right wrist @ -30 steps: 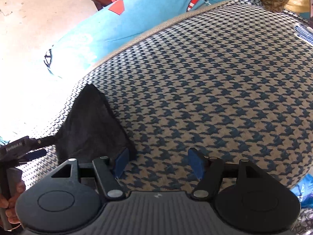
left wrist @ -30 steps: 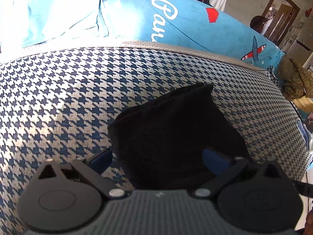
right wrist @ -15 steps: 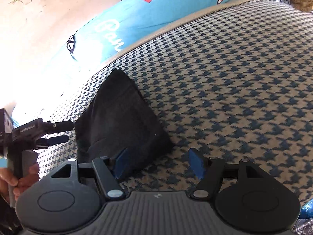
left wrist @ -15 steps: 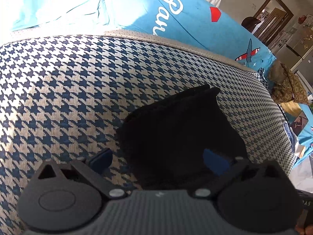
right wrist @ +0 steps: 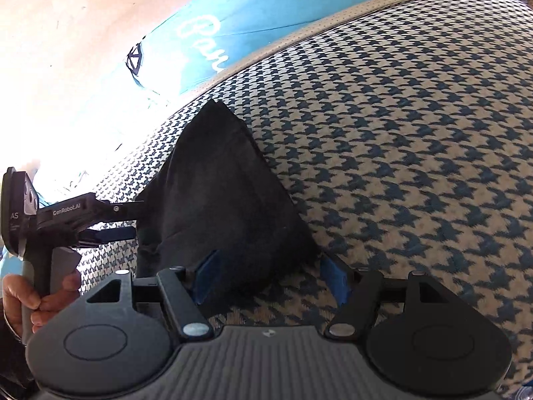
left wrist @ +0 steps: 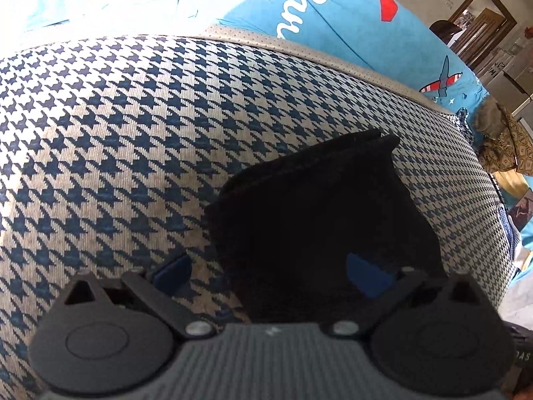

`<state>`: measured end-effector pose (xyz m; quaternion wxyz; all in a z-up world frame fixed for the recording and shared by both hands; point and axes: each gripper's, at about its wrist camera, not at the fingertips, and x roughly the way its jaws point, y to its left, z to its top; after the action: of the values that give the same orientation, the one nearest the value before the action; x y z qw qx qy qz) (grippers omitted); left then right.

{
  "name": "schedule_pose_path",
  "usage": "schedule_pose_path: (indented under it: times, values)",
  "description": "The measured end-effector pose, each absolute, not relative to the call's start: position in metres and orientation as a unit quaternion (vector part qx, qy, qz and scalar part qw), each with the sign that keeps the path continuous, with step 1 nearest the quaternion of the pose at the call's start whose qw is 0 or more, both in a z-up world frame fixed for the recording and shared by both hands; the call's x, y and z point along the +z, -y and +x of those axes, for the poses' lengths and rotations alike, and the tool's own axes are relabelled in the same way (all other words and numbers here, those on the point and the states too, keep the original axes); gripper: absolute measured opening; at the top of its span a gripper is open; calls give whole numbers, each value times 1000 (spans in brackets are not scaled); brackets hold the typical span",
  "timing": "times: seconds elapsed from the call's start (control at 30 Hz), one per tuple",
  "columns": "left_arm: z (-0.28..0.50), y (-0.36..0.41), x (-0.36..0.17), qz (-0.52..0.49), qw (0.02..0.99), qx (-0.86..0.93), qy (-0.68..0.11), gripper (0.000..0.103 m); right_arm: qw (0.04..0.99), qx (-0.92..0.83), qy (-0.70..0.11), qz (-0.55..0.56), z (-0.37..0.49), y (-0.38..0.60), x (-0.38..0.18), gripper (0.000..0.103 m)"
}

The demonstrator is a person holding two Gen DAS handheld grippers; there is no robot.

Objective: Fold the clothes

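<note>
Lying folded on the houndstooth cover (left wrist: 133,140), the black garment (left wrist: 316,206) sits as a compact dark wedge toward that cover's near edge, its layered far edge lifted slightly where the folds stack. The left tool (left wrist: 269,266) hangs over the garment's near end with its blue pads spread wide and released: one pad (left wrist: 173,268) is over bare houndstooth just beside the cloth, the other (left wrist: 366,275) is over the black fabric. The right tool (right wrist: 269,275) is likewise released, spread across the garment's near corner, one blue pad (right wrist: 206,273) against the dark cloth and the other (right wrist: 334,276) over the patterned cover just past the corner. From the right wrist view the left tool (right wrist: 110,220) is seen side-on at the garment's left edge, its handle gripped by a hand (right wrist: 36,293).

Behind the houndstooth cover, a bright blue sheet (left wrist: 333,16) with white lettering, a red shape and an aeroplane print runs along the far edge. Past the right-hand end lie a brown patterned cloth (left wrist: 506,146) and a wooden door (left wrist: 479,3). Strong sunlight washes out the floor (right wrist: 66,50) at the left in the right wrist view.
</note>
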<state>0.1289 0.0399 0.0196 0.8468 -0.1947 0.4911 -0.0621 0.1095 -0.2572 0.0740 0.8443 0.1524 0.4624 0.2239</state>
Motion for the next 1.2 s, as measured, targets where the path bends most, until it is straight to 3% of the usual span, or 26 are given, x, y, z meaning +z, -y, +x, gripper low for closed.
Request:
schedule_pose_path:
  times: [0.07, 0.53, 0.7, 0.93, 1.2]
  values:
    - [131, -38, 19, -192, 847, -63, -491, 103, 845, 230, -459, 148, 111, 255, 74, 75]
    - [142, -27, 16, -177, 849, -94, -488, 103, 845, 277, -438, 130, 114, 248, 65, 75]
    - [145, -22, 15, -167, 852, -104, -485, 103, 848, 287, -430, 120, 115, 245, 64, 69]
    - [149, -14, 14, -151, 857, -109, -481, 103, 846, 289, -427, 139, 120, 251, 61, 50]
    - [149, -14, 16, -147, 856, -118, -480, 103, 844, 290, -428, 142, 119, 257, 62, 48]
